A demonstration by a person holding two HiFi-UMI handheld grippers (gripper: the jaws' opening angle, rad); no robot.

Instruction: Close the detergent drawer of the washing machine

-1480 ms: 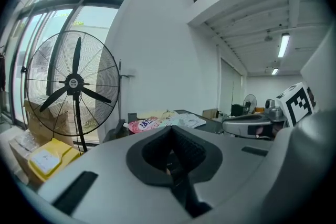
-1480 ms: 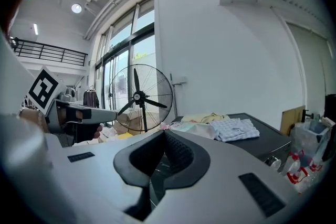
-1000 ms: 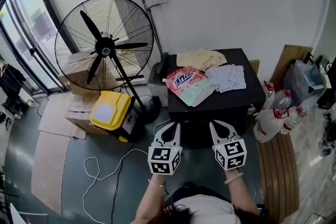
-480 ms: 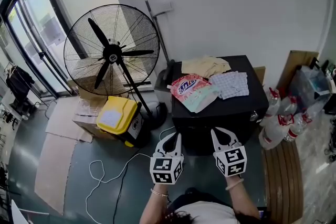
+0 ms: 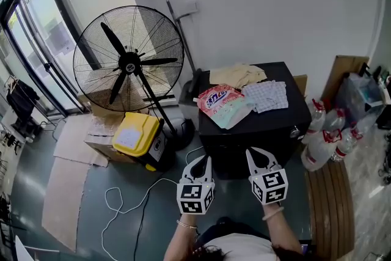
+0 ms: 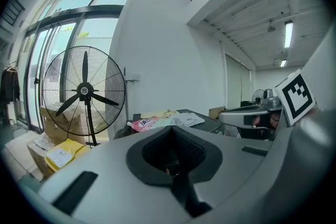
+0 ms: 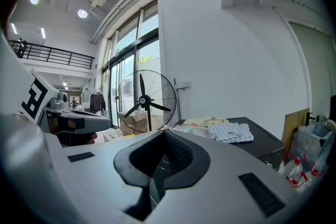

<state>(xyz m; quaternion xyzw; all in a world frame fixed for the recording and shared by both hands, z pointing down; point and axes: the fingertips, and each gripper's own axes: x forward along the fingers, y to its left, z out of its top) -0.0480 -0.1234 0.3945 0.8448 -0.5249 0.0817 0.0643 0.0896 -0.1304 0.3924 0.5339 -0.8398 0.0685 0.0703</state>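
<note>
While both hover before the black washing machine, the left gripper and right gripper sit pinched closed, nothing held.

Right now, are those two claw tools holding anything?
Nothing. The left gripper and the right gripper are both shut and empty.

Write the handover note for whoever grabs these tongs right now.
Left tongs: shut, empty, held low in front of the black washing machine, short of it.
Right tongs: shut, empty, beside the left, also short of it.
On the machine's top: detergent pouch, beige cloth, checked cloth.
Done: nothing that shows. The detergent drawer appears in no view, so its state cannot be told.
Left: find the drawer, probably on the front, and push it shut.
</note>
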